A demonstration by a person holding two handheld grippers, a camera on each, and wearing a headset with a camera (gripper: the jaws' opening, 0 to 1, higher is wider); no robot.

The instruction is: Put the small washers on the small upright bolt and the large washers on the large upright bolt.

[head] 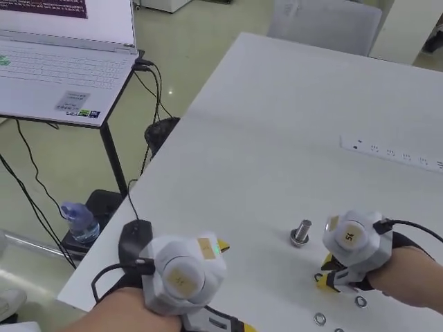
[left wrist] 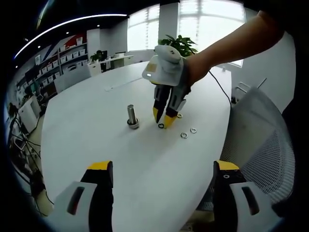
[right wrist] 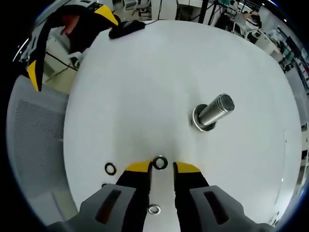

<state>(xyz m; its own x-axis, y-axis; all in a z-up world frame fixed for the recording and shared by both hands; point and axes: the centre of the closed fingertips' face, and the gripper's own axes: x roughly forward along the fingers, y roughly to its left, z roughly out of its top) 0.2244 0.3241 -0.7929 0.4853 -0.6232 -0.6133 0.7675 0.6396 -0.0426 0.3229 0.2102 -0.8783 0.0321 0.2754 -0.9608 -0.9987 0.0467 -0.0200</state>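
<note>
The dark washer, a thin, stiff, light ring lying flat on the white table, will likely skid, so I judge it best nipped across its outer rim by the very tips. It sits low-centre in the right gripper view, just ahead of the right gripper, whose jaws stand narrowly apart and empty, with the upright bolt up and right; the left gripper is spread wide, empty.

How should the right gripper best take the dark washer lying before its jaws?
Pinch the washer across its outer rim, coming straight down from above: it lies flat on the white table, so probably only its thin edge gives two opposite faces.
</note>
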